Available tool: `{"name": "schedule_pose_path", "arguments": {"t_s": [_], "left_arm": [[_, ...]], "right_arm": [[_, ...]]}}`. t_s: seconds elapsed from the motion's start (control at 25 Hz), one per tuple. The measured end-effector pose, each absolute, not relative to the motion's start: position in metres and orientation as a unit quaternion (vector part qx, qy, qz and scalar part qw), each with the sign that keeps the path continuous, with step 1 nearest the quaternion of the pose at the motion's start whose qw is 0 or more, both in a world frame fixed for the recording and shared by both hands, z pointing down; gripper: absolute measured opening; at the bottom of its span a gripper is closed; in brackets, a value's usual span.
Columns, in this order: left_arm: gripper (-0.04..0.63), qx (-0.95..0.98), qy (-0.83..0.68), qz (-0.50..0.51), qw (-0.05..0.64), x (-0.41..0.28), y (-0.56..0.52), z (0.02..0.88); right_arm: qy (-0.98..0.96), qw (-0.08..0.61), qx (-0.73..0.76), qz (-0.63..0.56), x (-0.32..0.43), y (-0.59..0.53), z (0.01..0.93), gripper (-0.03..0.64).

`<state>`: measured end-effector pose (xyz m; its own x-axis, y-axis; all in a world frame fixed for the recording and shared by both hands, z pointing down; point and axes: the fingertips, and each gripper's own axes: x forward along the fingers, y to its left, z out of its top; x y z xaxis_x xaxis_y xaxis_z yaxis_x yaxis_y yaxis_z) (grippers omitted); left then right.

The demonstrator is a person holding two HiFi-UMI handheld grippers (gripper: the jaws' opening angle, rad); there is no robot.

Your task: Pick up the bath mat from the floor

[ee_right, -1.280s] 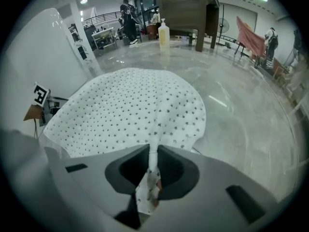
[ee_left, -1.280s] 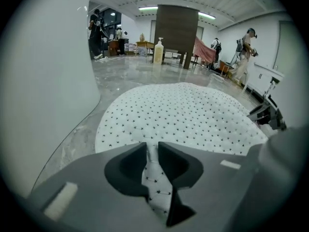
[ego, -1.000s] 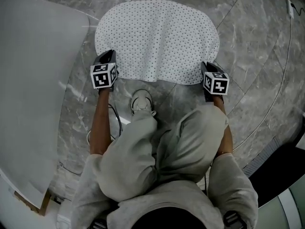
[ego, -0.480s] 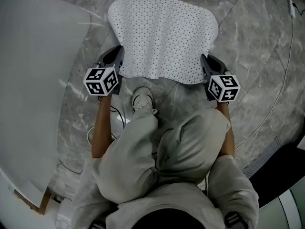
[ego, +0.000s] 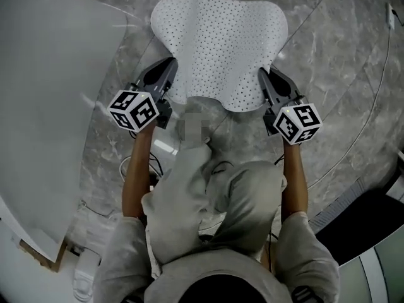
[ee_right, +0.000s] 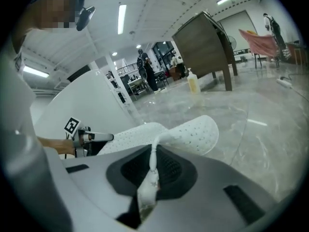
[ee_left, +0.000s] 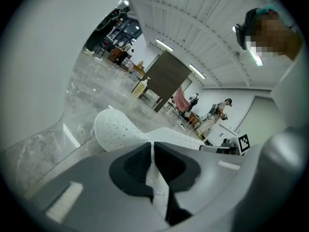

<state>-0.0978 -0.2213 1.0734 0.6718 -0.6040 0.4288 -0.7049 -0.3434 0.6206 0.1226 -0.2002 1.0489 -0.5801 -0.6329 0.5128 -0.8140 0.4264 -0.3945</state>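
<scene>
Two grips hold the bath mat (ego: 221,43) now: the left gripper (ego: 168,77) pinches its 8 o'clock corner and the right gripper (ego: 270,84) its 4 o'clock corner. Both sets of fingers (ee_right: 169,170) are closed almost fully on a thin fold of fabric. The mat sits at my 12 o'clock with its near edge raised, and its far lobes seem to rest on the floor (ego: 341,74). To finish well, I'd raise both hands level and together, hold the squeeze steady, and draw the corners slightly apart so the middle doesn't sag and drag. A second ago the mat lay flat and wide. Since then both grippers have come up and the near edge has narrowed between them.
</scene>
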Motion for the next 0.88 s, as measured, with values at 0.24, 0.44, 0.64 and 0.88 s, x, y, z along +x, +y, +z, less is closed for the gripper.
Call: {"name": "schedule_pose_path", "arguments": {"t_s": [0.24,0.44,0.64,0.88], "left_arm": [[0.031,0.819,-0.392,0.090,0.410,-0.085,-0.220,1.006],[0.031,0.807,-0.390,0.087,0.434,-0.087,-0.210,0.929],[0.029,0.803,-0.399,0.073,0.437,-0.093,-0.207,0.833],[0.029,0.816,-0.403,0.048,0.411,-0.099,-0.226,0.698]], "right_arm": [[-0.835,0.149,0.418,0.326,0.097,-0.205,0.975,0.034],[-0.833,0.148,0.409,0.341,0.080,-0.205,0.889,0.033],[-0.838,0.140,0.403,0.339,0.067,-0.206,0.789,0.032],[-0.850,0.120,0.408,0.311,0.058,-0.221,0.657,0.032]]}}
